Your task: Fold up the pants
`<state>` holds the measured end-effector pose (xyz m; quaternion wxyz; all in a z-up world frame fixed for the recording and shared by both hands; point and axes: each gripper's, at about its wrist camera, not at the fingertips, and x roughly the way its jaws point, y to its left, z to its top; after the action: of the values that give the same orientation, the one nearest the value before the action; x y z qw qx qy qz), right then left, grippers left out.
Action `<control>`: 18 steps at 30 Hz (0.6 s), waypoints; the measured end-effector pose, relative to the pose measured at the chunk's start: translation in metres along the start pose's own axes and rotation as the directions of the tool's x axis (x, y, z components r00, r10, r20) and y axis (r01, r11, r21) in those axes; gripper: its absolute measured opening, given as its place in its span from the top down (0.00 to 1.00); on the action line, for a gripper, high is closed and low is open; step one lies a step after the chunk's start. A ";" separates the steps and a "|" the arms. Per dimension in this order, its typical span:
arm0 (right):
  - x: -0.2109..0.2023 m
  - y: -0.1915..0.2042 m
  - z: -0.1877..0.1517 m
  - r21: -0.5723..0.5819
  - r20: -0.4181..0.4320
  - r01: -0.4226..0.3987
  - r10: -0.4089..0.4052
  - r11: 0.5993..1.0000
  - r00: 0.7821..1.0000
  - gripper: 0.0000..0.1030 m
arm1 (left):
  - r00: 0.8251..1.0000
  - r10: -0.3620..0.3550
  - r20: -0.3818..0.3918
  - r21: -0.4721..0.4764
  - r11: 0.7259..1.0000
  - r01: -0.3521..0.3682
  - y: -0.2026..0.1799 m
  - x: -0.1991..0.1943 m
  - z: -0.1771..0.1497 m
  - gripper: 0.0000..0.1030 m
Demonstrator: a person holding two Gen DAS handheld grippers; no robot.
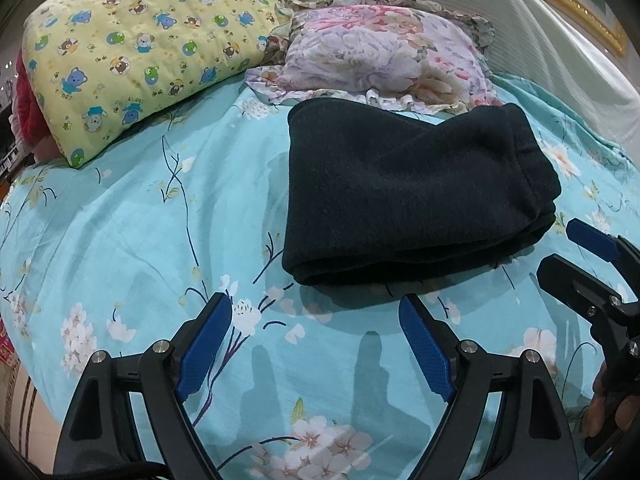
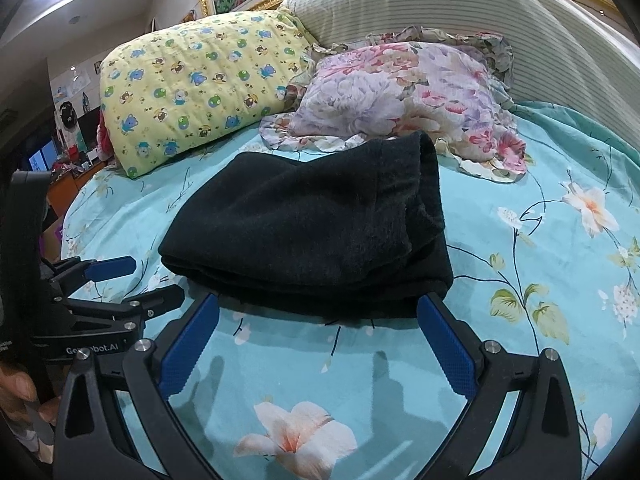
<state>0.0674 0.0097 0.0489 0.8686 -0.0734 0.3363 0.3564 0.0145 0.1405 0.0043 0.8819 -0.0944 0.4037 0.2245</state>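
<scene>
The black pants (image 1: 408, 196) lie folded into a thick bundle on the turquoise floral bedsheet (image 1: 120, 240); they also show in the right wrist view (image 2: 304, 228). My left gripper (image 1: 316, 312) is open and empty, just short of the bundle's near left corner. My right gripper (image 2: 318, 308) is open and empty, its fingertips (image 2: 430, 306) at the bundle's near edge. The right gripper also shows at the right edge of the left wrist view (image 1: 568, 248), and the left gripper at the left of the right wrist view (image 2: 152, 280).
A yellow bear-print pillow (image 1: 136, 52) and a pink floral pillow (image 1: 384, 52) lie behind the pants. A striped cream headboard cushion (image 2: 440, 4) stands at the back. The bed's left edge drops off to a room with furniture (image 2: 64, 152).
</scene>
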 end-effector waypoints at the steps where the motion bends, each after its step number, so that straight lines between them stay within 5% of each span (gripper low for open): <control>1: 0.000 0.000 0.000 -0.001 -0.001 0.001 -0.001 1.000 1.000 0.04 | 1.000 -0.001 -0.001 0.000 1.000 0.001 0.000 0.001 0.000 0.16; 18: 0.011 0.006 0.000 -0.014 -0.031 -0.013 0.012 1.000 0.999 0.03 | 1.000 -0.005 -0.016 0.002 1.000 0.005 0.000 0.007 -0.002 0.16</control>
<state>0.0694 0.0202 0.0428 0.8605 -0.0829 0.3476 0.3630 0.0176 0.1419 -0.0021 0.8794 -0.0963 0.4105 0.2212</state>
